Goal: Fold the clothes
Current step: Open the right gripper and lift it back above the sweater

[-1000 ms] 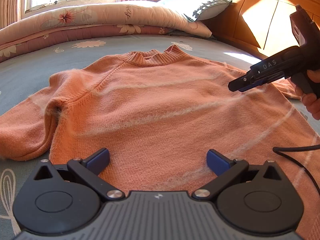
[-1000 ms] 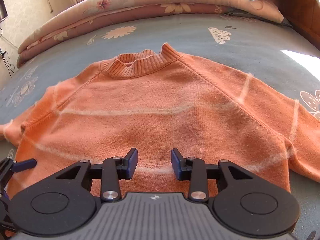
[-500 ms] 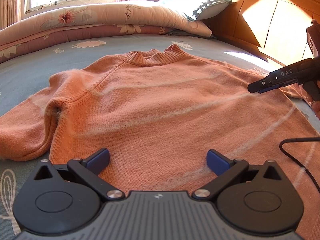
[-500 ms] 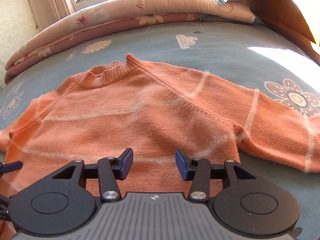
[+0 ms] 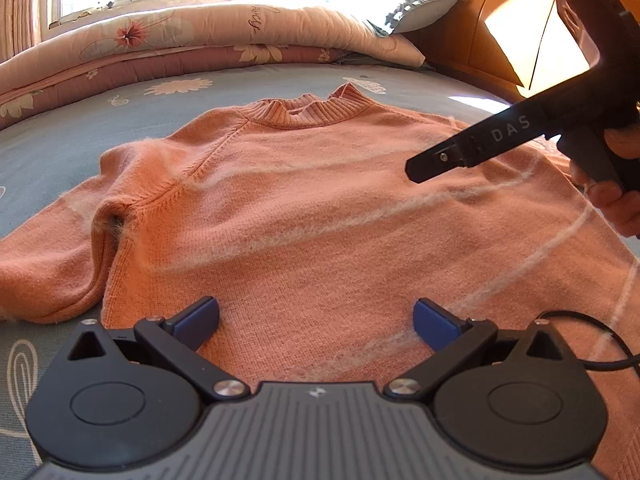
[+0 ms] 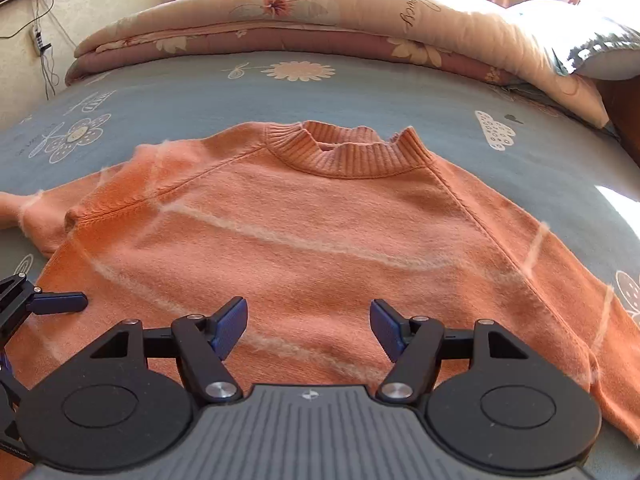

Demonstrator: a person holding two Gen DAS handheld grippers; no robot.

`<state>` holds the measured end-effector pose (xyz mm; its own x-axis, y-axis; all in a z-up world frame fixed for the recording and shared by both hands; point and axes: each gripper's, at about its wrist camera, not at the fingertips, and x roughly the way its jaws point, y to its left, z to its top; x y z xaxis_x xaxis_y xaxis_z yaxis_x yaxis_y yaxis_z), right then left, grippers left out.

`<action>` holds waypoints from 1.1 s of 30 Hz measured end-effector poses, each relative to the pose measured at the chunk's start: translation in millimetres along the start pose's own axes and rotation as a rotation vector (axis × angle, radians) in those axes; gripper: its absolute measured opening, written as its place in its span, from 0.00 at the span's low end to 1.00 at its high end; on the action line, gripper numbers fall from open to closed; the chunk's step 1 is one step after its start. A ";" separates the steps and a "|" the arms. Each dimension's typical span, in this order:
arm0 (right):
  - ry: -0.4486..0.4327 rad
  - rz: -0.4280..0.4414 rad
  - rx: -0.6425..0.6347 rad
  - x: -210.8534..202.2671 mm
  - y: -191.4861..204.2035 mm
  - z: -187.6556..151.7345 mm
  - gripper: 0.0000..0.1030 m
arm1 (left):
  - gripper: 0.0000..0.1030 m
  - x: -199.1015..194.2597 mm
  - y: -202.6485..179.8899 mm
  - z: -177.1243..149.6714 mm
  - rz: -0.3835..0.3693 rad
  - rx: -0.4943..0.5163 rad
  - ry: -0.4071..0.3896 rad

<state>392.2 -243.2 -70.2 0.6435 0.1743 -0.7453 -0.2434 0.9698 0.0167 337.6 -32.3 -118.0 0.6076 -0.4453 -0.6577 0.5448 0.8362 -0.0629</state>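
Sweater [image 5: 320,216] lies spread flat, front up, on the bed [image 6: 240,92] — collar toward the top of the frame, body filling the centre of both views. One sleeve trails off at left of the left wrist view, the other runs out at lower right of the right wrist view. No fold shows in it as it lies.

Risks from here:
- The knit is fuzzy and loose. If you pinch only the top layer, the back layer stays on the bed and the fold comes out skewed.
- The left sleeve is bunched at the armpit, left of centre in the left wrist view; folding over that lump would leave a ridge.
- A black cable [image 5: 592,360] lies across the sweater at lower right of the left wrist view — it could snag or get folded in.
- The sheet under the sweater is soft, so a deep pinch may take it too.

Pose:
- Left gripper [image 5: 316,320] is low over the hem region, fingers spread wide, holding nothing.
- Right gripper [image 6: 306,328] is likewise low over the lower body, fingers well apart, though narrower than the left, and empty. In the left wrist view it reaches in from upper right, your hand [image 5: 616,200] on its handle, tips over the right shoulder area; whether they touch the knit, you cannot tell.
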 end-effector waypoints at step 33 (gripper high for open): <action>-0.109 -0.065 0.213 -44.1 -74.3 -95.2 0.98 | 0.99 0.8 -1.1 -2.9 -0.004 0.023 -0.008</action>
<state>312.9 -339.2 -102.1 0.7301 0.1166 -0.6733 -0.0477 0.9916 0.1200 335.8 -32.7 -120.6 0.6103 -0.4511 -0.6512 0.5604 0.8269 -0.0476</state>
